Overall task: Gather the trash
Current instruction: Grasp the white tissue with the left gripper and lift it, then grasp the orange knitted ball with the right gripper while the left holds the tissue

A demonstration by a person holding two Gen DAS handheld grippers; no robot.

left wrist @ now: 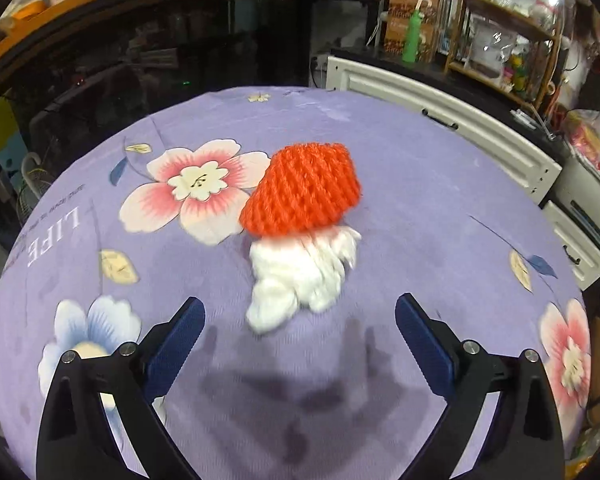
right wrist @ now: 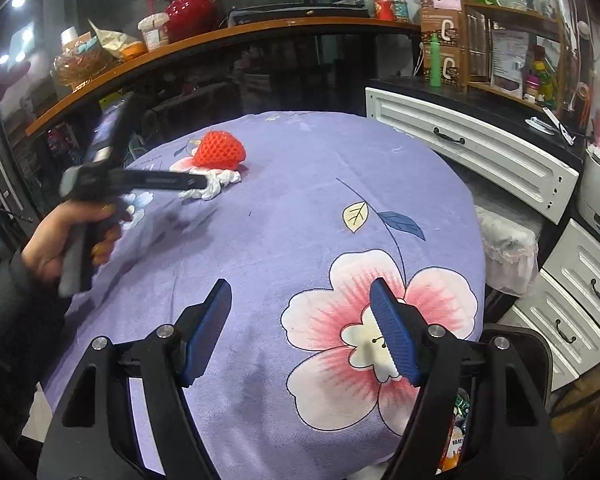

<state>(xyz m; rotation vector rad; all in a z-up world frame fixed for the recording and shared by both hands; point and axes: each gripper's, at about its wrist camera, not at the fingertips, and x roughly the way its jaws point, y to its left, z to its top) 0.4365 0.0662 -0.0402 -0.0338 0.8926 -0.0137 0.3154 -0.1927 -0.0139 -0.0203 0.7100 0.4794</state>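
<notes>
A crumpled white tissue (left wrist: 300,276) lies on the purple flowered tablecloth (left wrist: 420,220), touching a red foam fruit net (left wrist: 304,192) just behind it. My left gripper (left wrist: 300,316) is open and empty, its fingers a little short of the tissue on either side. From the right wrist view the left gripper (right wrist: 198,182) reaches the tissue (right wrist: 220,184) with the red net (right wrist: 219,150) behind. My right gripper (right wrist: 302,304) is open and empty, above the near part of the cloth over a pink flower print.
White drawer cabinets (right wrist: 472,152) stand along the right of the table. A dark bin with trash (right wrist: 512,344) sits below the table's near right edge. Cluttered shelves (right wrist: 220,36) run behind the table.
</notes>
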